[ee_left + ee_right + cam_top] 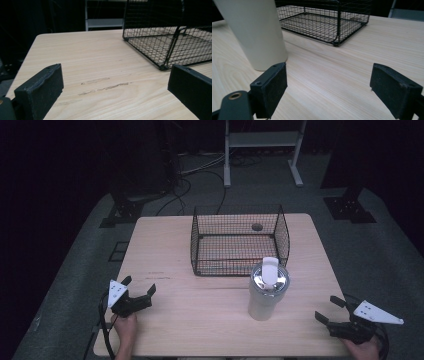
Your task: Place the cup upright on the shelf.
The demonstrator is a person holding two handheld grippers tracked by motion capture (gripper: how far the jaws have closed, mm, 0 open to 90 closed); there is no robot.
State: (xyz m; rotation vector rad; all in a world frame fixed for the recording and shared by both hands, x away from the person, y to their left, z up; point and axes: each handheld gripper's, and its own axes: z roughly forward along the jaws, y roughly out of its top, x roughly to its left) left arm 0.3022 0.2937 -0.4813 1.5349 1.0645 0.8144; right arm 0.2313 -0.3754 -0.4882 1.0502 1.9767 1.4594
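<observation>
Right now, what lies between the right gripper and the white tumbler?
Nothing: bare table separates the right gripper from the white tumbler, as the high view shows.

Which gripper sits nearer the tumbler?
The right gripper: the cream tumbler stands just ahead of its open fingers. The left gripper sits across the table, facing the wire basket.

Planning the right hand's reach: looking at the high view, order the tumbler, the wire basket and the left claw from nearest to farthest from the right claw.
1. Tumbler, just left of the right claw.
2. Wire basket, behind the tumbler at mid-table.
3. Left claw, at the table's opposite near corner.
</observation>
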